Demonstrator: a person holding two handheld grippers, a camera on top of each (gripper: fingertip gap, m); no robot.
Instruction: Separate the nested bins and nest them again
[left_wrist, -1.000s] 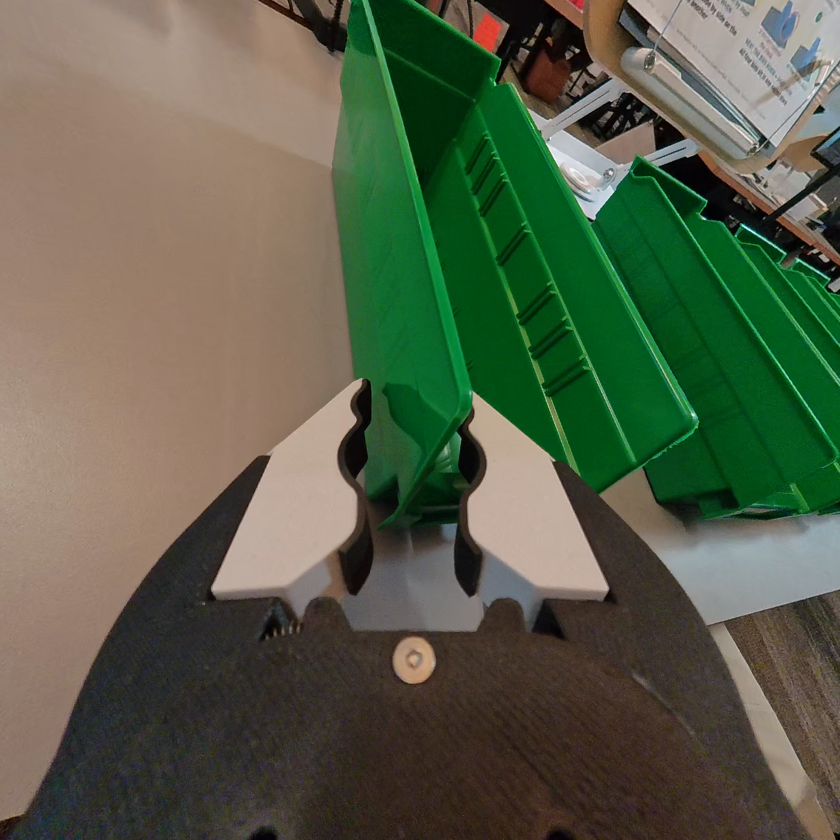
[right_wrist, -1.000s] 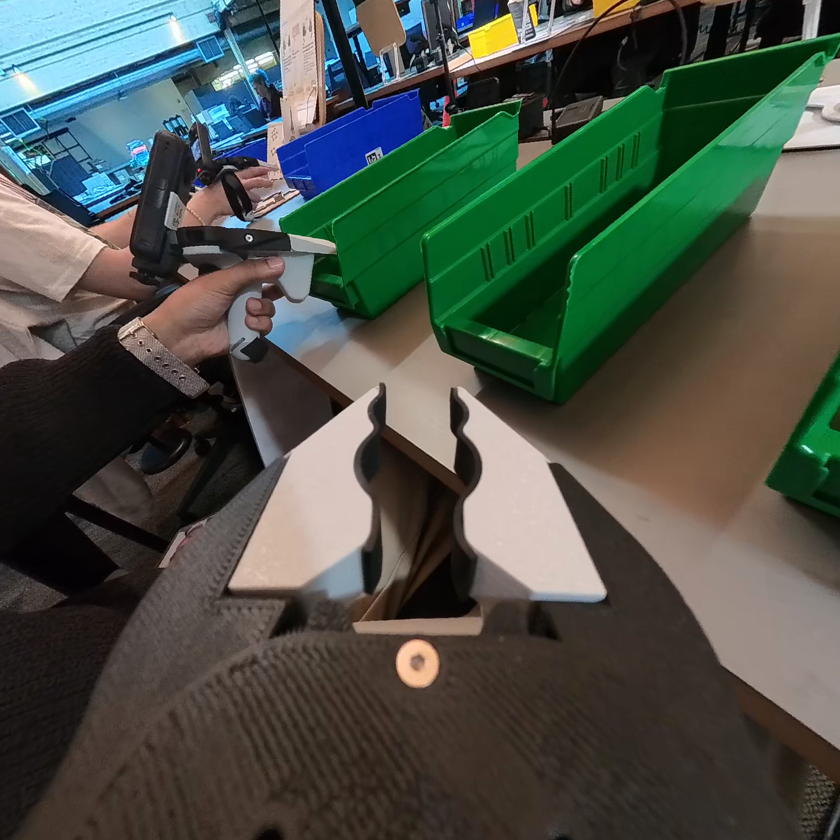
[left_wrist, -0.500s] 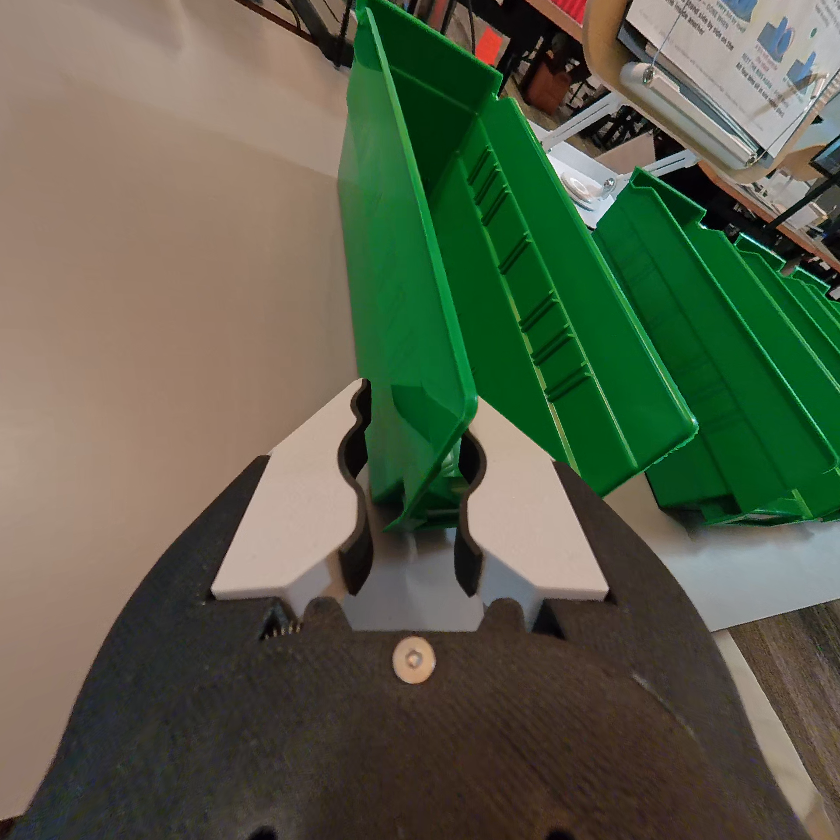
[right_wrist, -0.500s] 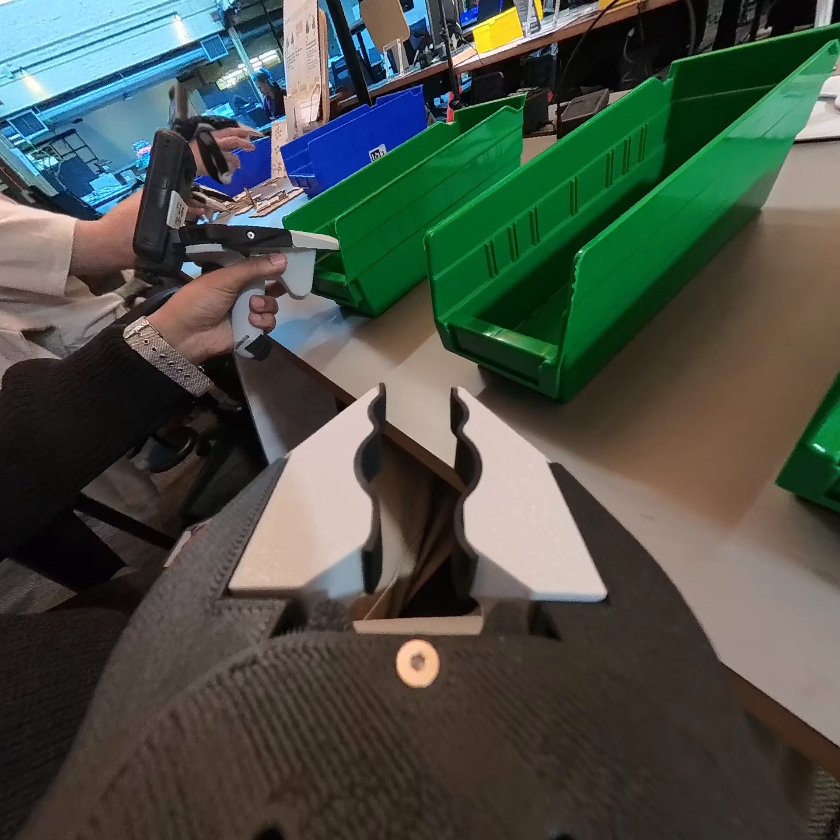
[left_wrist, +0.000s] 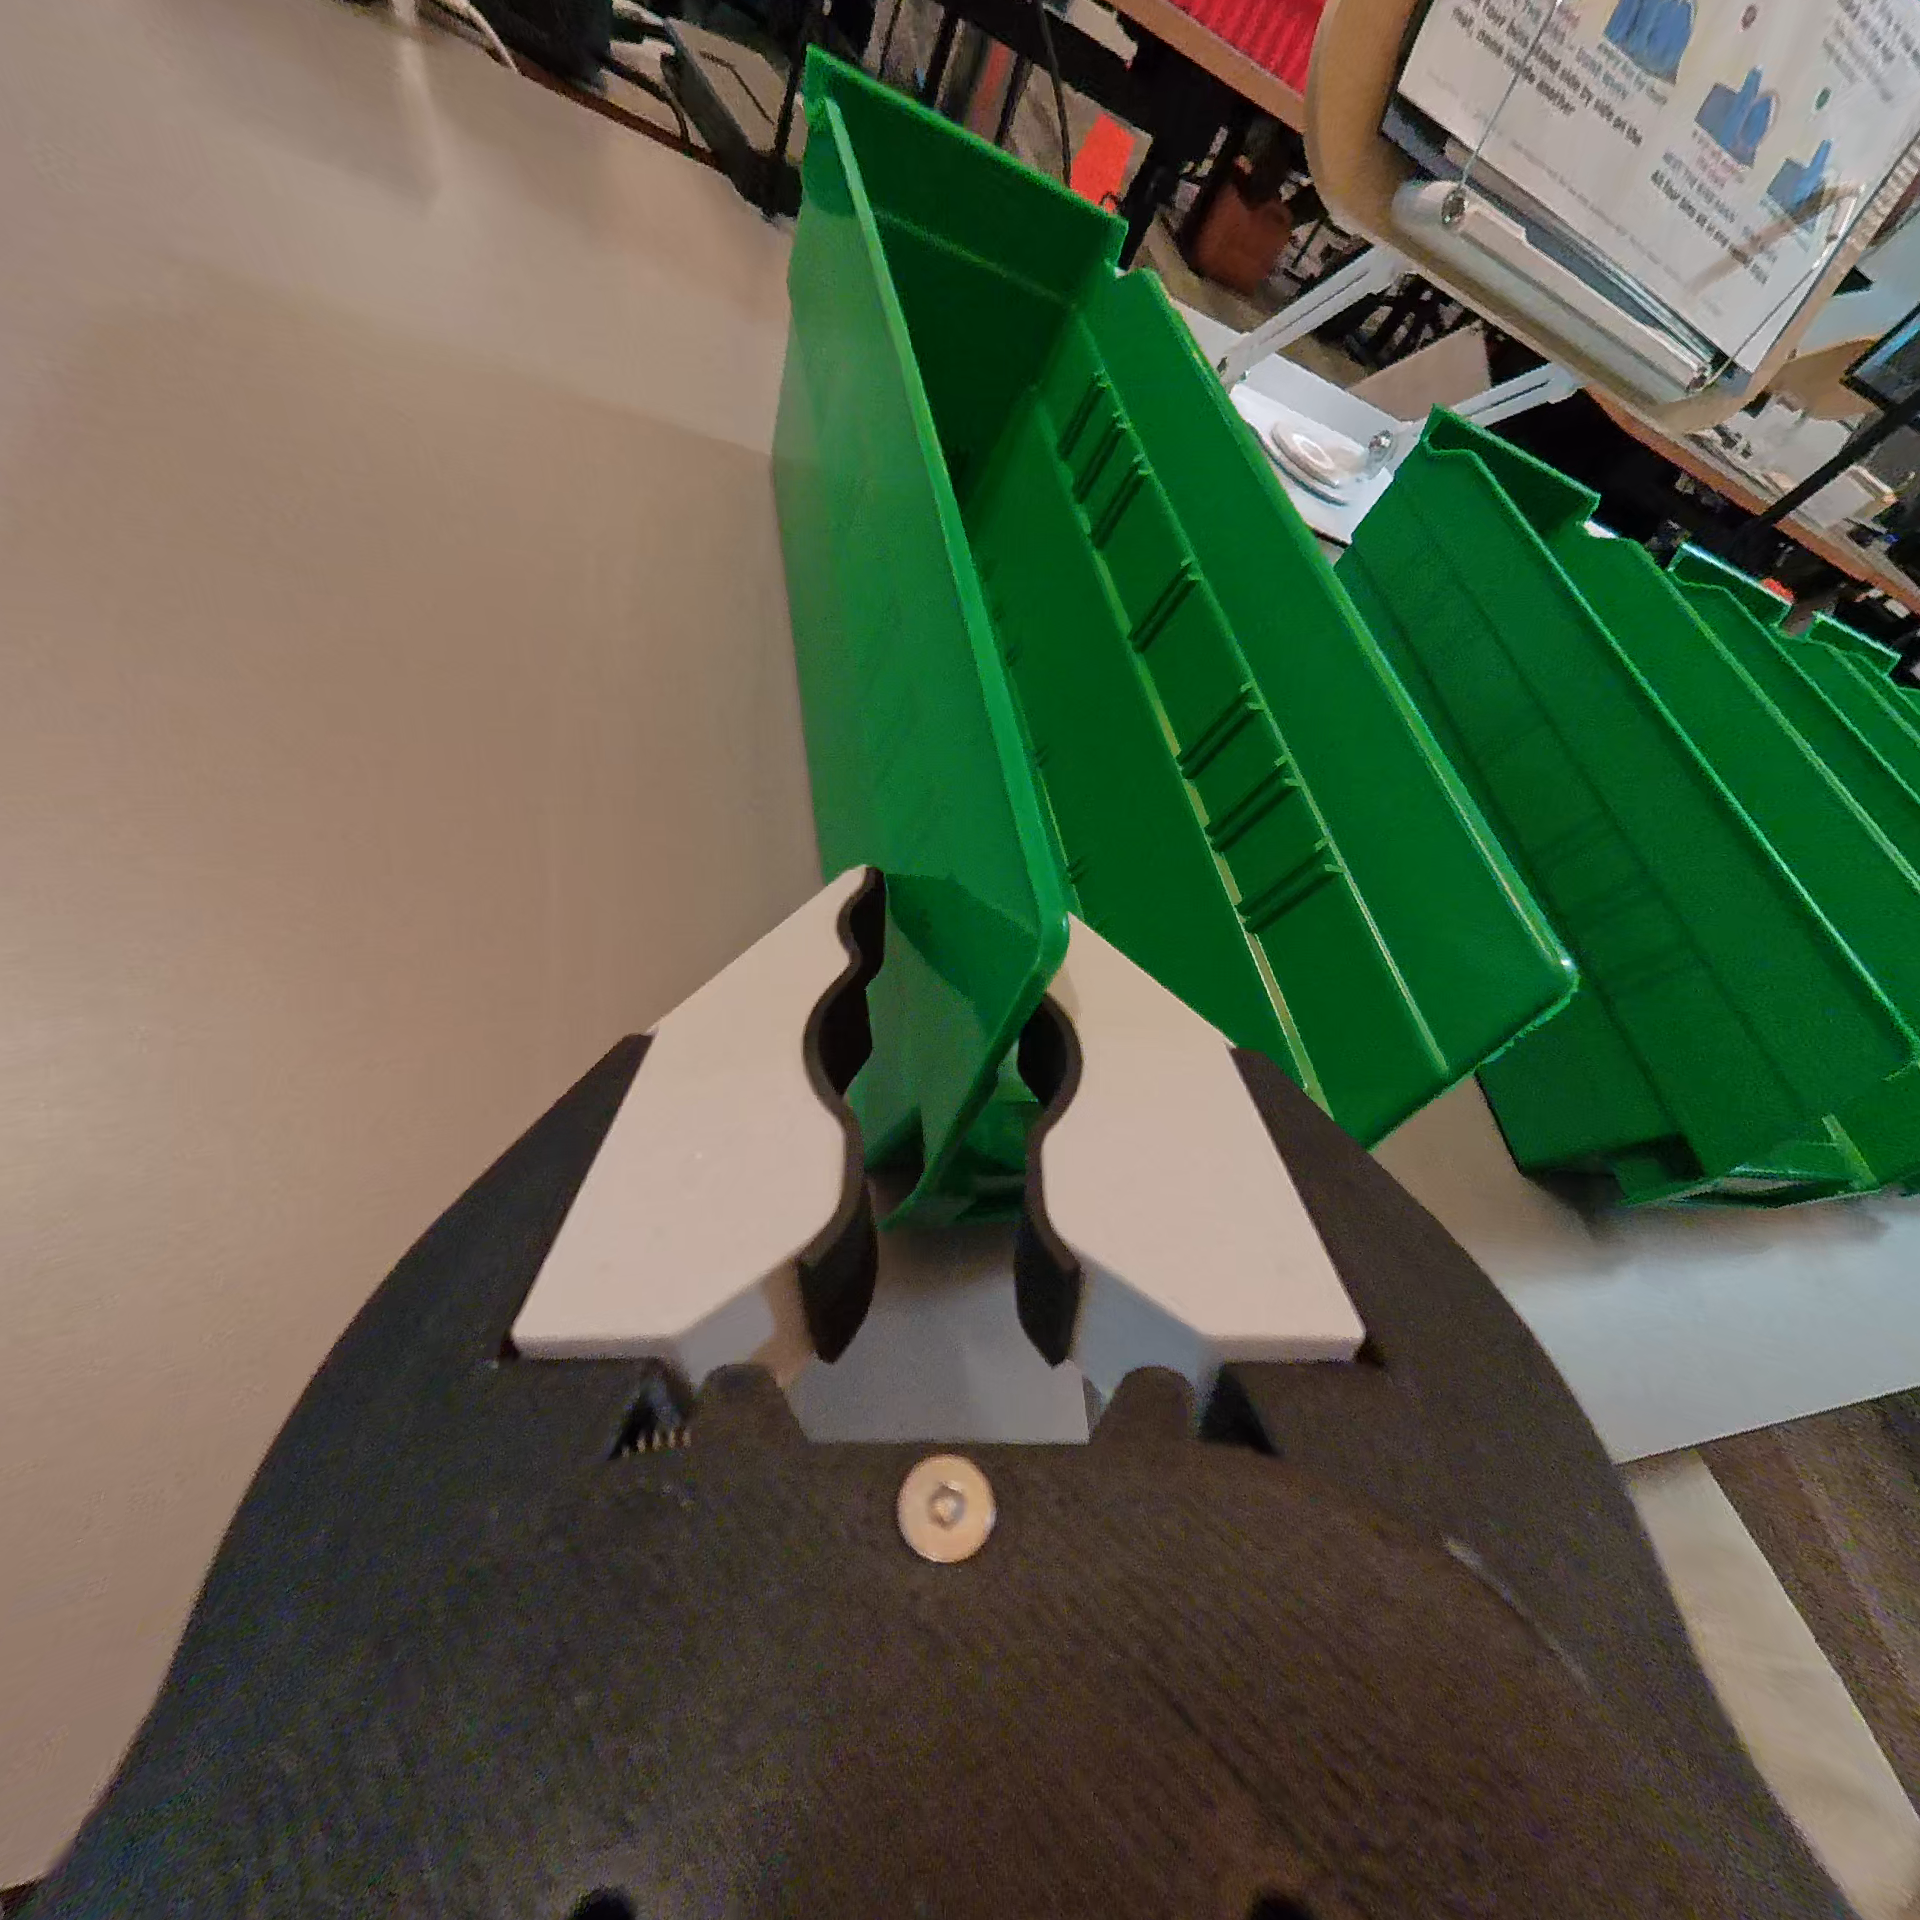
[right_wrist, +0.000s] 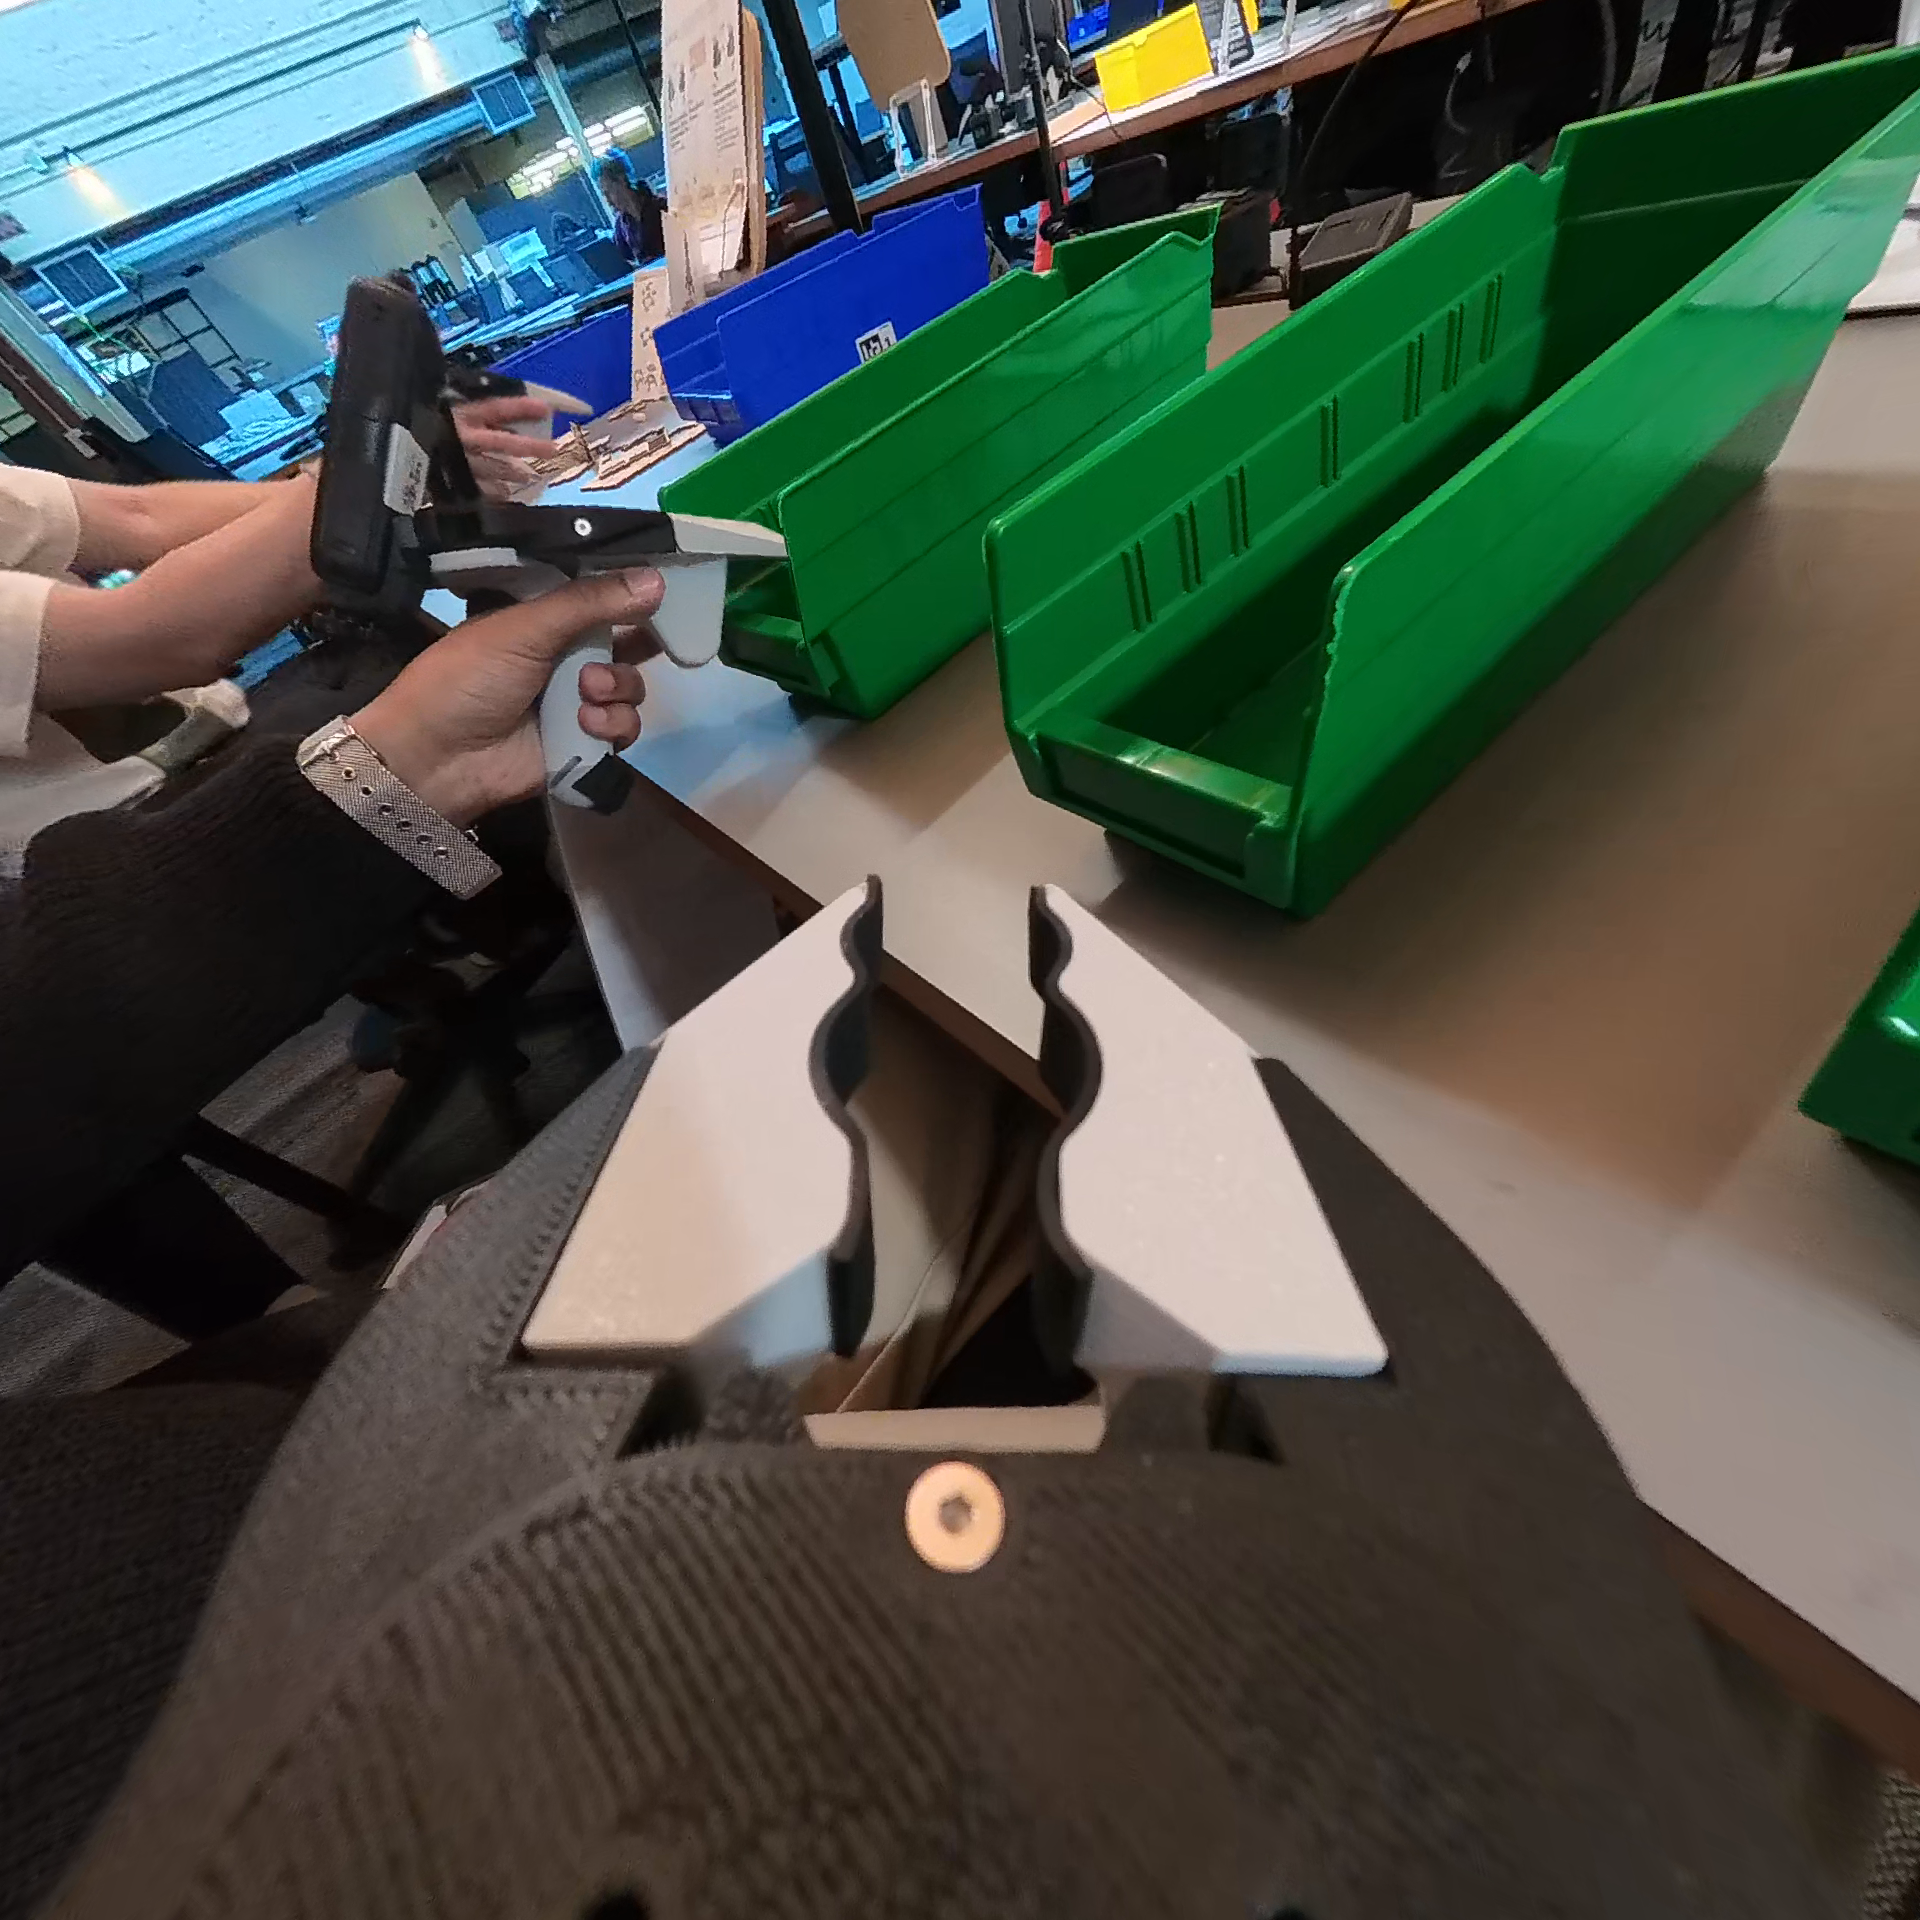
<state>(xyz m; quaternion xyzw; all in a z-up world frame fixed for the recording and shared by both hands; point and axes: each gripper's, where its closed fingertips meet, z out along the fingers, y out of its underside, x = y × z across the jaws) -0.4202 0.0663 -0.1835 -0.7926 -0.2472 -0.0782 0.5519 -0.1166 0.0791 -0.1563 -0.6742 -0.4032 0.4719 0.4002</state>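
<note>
In the left wrist view my left gripper (left_wrist: 966, 904) is shut on the near end of the left side wall of a long green bin (left_wrist: 914, 623) that lies on the beige table (left_wrist: 364, 727). A stack of nested green bins (left_wrist: 1662, 831) lies just right of it. My right gripper (right_wrist: 956, 894) is open and empty over the table's front edge. In the right wrist view a single green bin (right_wrist: 1558, 644) lies ahead. A hand in a dark sleeve holds another gripper (right_wrist: 727, 540) at the near end of a nested green stack (right_wrist: 987, 436).
Part of another green bin (right_wrist: 1881, 1049) shows at the right edge. Blue bins (right_wrist: 831, 312) and another person's arms are at the back left. A paper stand (left_wrist: 1558, 260) rises behind the bins. The floor lies past the table edge, bottom right.
My left gripper's fingers have drawn in slightly onto the bin wall and its view has tipped up a little. In the right wrist view the other gripper's tip has edged closer to the stack.
</note>
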